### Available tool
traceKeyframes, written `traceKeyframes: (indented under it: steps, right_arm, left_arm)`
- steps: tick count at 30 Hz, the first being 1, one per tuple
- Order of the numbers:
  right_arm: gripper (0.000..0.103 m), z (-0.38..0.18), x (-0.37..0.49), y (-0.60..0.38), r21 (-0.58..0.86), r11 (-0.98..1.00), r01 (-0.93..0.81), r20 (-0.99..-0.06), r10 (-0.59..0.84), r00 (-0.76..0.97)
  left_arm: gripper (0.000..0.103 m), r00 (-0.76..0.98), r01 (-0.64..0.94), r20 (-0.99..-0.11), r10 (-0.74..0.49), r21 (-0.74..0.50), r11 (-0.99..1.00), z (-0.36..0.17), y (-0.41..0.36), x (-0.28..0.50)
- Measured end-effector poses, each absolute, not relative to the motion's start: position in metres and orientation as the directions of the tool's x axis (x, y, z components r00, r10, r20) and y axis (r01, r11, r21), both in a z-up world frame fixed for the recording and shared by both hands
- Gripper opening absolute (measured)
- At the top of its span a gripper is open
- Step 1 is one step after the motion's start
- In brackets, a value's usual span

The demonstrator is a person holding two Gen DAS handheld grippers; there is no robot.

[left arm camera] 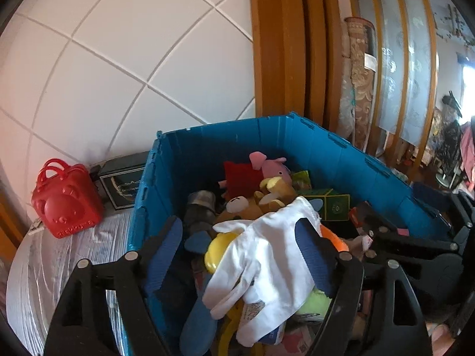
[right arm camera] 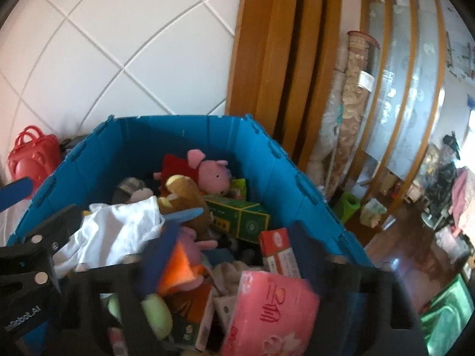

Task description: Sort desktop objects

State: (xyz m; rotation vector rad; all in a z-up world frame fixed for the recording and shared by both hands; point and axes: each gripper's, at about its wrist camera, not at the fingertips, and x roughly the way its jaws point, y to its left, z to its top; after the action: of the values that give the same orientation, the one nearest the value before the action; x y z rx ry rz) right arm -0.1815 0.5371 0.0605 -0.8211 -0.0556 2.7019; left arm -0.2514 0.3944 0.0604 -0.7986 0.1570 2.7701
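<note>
both the left gripper [left arm camera: 240, 255] and the right gripper [right arm camera: 234, 255] hover with jaws apart and empty over the full blue plastic crate [left arm camera: 207, 145], so the picking step seems only beginning, and next the left must probably close on the white cloth glove [left arm camera: 267, 255] lying on top inside the crate.

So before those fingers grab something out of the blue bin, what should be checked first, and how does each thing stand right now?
1. Left gripper open: ok, fingers spread apart.
2. Right gripper open: ok.
3. Something within reach of the left fingers: ok, the white cloth lies between them.
4. Cloth free to lift: cannot tell, it drapes over a yellow toy.
5. Blue bin wall clear of the left fingers: not ok, one finger sits outside the wall.
6. Grippers clear of each other: ok, apart.
</note>
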Motion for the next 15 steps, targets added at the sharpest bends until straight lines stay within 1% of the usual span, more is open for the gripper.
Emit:
traceKeyframes:
  steps: [2,11,12,13,15]
  right_arm:
    - [0.103,0.062,-0.177,0.54,-0.123,-0.945,-0.303,-0.524,0.321,-0.789]
    - [0.103,0.062,-0.165,0.538,-0.107,-0.952,-0.287,-0.513,0.3,-0.804]
    - [0.103,0.062,-0.163,0.537,-0.106,-0.952,-0.286,-0.511,0.299,-0.806]
    - [0.103,0.062,-0.158,0.536,-0.099,-0.953,-0.285,-0.509,0.295,-0.809]
    - [0.103,0.063,-0.149,0.533,-0.085,-0.956,-0.281,-0.5,0.285,-0.818]
  left_arm:
    - [0.08,-0.816,-0.265,-0.536,0.216,0.014,-0.964,0.061,0.388,-0.251]
    - [0.083,-0.838,-0.249,-0.503,0.209,0.011,-0.969,0.061,0.375,-0.232]
    - [0.084,-0.843,-0.25,-0.494,0.214,0.008,-0.968,0.062,0.373,-0.227]
    - [0.088,-0.847,-0.252,-0.486,0.217,0.007,-0.968,0.062,0.37,-0.223]
    - [0.092,-0.863,-0.249,-0.456,0.217,0.012,-0.968,0.066,0.365,-0.212]
